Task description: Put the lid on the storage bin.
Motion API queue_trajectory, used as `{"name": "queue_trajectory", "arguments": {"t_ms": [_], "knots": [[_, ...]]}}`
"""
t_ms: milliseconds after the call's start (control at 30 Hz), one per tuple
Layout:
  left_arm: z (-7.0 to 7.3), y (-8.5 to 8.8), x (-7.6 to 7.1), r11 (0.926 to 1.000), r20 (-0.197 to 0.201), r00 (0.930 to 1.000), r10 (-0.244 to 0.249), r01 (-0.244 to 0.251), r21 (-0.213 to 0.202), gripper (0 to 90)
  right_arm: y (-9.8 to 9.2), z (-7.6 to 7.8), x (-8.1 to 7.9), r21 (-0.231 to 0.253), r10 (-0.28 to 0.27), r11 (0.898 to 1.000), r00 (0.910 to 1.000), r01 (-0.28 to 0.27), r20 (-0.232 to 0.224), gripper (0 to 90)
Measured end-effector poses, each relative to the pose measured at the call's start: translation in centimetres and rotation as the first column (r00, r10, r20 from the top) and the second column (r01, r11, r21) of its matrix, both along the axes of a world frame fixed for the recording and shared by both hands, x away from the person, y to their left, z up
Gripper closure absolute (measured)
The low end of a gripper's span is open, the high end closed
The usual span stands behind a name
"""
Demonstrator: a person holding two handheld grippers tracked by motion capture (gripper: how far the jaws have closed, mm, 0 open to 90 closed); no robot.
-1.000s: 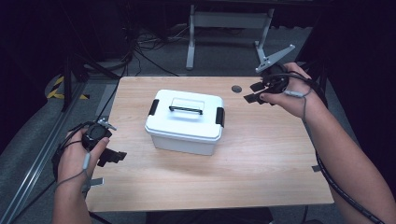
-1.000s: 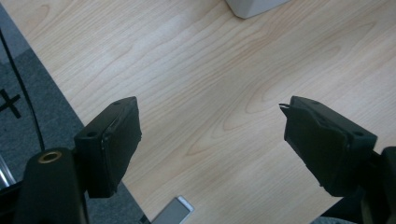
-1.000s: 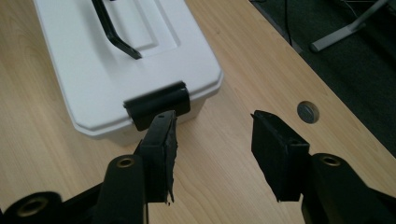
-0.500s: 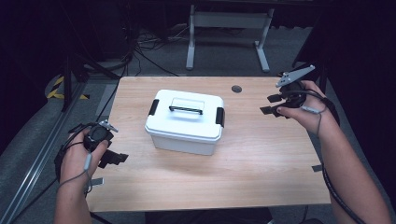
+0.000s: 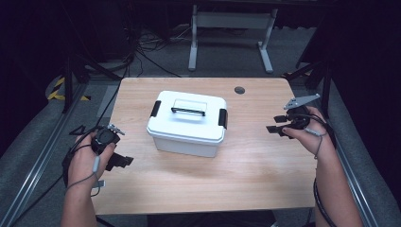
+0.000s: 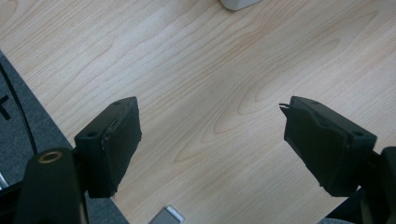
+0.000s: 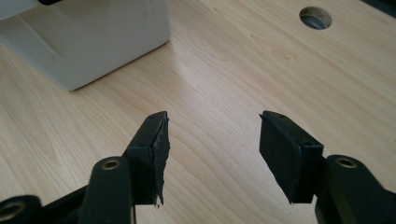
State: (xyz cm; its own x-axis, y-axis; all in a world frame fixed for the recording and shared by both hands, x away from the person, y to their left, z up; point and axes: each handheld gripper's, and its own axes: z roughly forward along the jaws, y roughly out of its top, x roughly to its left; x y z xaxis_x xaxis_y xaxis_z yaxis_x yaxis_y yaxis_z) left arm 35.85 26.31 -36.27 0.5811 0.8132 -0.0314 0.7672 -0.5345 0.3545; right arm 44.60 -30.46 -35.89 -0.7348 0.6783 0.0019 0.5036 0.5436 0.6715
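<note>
High view: box (image 5: 187, 124) lid latched; left claw (image 6: 210, 140), right claw (image 7: 212, 149) wide, empty.

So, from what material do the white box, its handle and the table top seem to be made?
The white box looks like moulded plastic: smooth, slightly glossy walls with rounded corners. Its handle and side latches are dark, probably plastic too; too small to be sure. The table top shows pale wood grain, flat and matte; it may be laminate or veneer rather than solid wood.
</note>
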Motion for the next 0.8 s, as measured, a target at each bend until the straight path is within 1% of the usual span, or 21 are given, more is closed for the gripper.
{"name": "queue_trajectory", "arguments": {"t_ms": [33, 67, 100, 133, 167, 233, 267, 400, 433, 467, 500, 533, 567, 667, 700, 733, 767, 800], "knots": [[-0.1, -0.1, 0.0, 1.0, -0.002, 1.0, -0.002, 0.002, 0.003, 19.4, -0.2, -0.5, 0.0, 0.014, -0.011, 1.0, 0.9999, 0.011, -0.013, 43.1], [-0.2, -0.1, 0.1, 1.0, -0.001, 1.0, -0.007, 0.007, 0.004, 19.4, -0.3, -0.9, 0.1, -0.002, -0.014, 1.0, 0.9996, 0.014, -0.023, 42.9], [-0.3, -0.2, 0.1, 1.0, 0.0, 1.0, -0.009, 0.009, 0.003, 19.4, -0.4, -1.1, 0.1, -0.029, -0.021, 0.999, 0.9995, 0.021, -0.023, 42.9], [-0.4, -0.3, 0.1, 0.9999, -0.001, 0.9999, -0.011, 0.011, 0.001, 19.3, -0.6, -1.2, 0.1, -0.038, -0.034, 0.999, 0.9993, 0.033, -0.018, 42.9], [-0.4, -0.4, 0.2, 0.9999, -0.002, 0.9999, -0.014, 0.014, 0.005, 19.2, -0.6, -1.5, 0.1, -0.033, -0.041, 0.999, 0.999, 0.04, -0.018, 42.9], [-0.5, -0.5, 0.2, 0.9999, -0.002, 0.9999, -0.012, 0.012, 0.003, 19.1, -0.7, -2.0, 0.1, -0.035, -0.037, 0.999, 0.9987, 0.036, -0.033, 42.9], [-0.5, -0.5, 0.3, 0.9998, 0.001, 0.9998, -0.021, 0.021, 0.004, 19.1, -0.7, -2.3, 0.1, -0.039, -0.038, 0.999, 0.9985, 0.037, -0.039, 42.9], [-0.7, -0.3, 0.4, 0.9997, 0.003, 0.9997, -0.023, 0.023, -0.005, 19.1, -0.7, -3.4, 0.2, -0.073, -0.045, 0.997, 0.9968, 0.04, -0.066, 42.9], [-0.8, -0.3, 0.5, 0.9997, -0.001, 0.9998, -0.022, 0.022, -0.007, 19.2, -0.7, -3.7, 0.2, -0.083, -0.044, 0.996, 0.9963, 0.038, -0.074, 42.8], [-0.8, -0.3, 0.5, 0.9997, -0.001, 0.9998, -0.022, 0.022, -0.007, 19.4, -0.7, -3.7, 0.2, -0.083, -0.044, 0.996, 0.9963, 0.038, -0.074, 42.8], [-1.0, -0.2, 0.6, 0.9998, -0.009, 0.9998, -0.016, 0.016, -0.011, 19.5, -0.7, -4.3, 0.2, -0.11, -0.049, 0.993, 0.9943, 0.039, -0.095, 42.8], [-1.0, -0.2, 0.6, 0.9998, -0.009, 0.9998, -0.016, 0.016, -0.011, 19.5, -0.7, -4.3, 0.2, -0.11, -0.049, 0.993, 0.9943, 0.039, -0.095, 42.8], [-1.1, -0.1, 0.7, 0.9998, -0.012, 0.9998, -0.016, 0.016, -0.01, 19.5, -0.8, -4.7, 0.1, -0.129, -0.057, 0.991, 0.9925, 0.043, -0.108, 42.8], [-1.3, -0.1, 0.9, 0.9998, -0.031, 0.9995, -0.011, 0.011, -0.014, 19.9, -1.1, -5.6, 0.1, -0.163, -0.069, 0.986, 0.9871, 0.045, -0.145, 42.8], [-1.3, 0.0, 1.0, 0.9999, -0.037, 0.9992, -0.016, 0.016, -0.004, 20.1, -1.2, -5.9, 0.0, -0.172, -0.072, 0.984, 0.9853, 0.045, -0.155, 42.8], [-1.5, -0.1, 1.0, 0.9999, -0.066, 0.9978, -0.005, 0.004, -0.014, 20.4, -1.3, -6.1, 0.0, -0.182, -0.074, 0.982, 0.983, 0.043, -0.168, 42.8], [-1.6, -0.1, 1.1, 0.9999, -0.084, 0.9965, 0.0, -0.001, -0.014, 20.8, -1.5, -6.5, 0.0, -0.199, -0.078, 0.979, 0.979, 0.04, -0.188, 43.0], [-1.7, -0.1, 1.1, 1.0, -0.096, 0.9954, -0.002, 0.002, -0.009, 20.9, -1.6, -6.7, -0.1, -0.21, -0.081, 0.977, 0.9771, 0.039, -0.197, 43.7]]}}
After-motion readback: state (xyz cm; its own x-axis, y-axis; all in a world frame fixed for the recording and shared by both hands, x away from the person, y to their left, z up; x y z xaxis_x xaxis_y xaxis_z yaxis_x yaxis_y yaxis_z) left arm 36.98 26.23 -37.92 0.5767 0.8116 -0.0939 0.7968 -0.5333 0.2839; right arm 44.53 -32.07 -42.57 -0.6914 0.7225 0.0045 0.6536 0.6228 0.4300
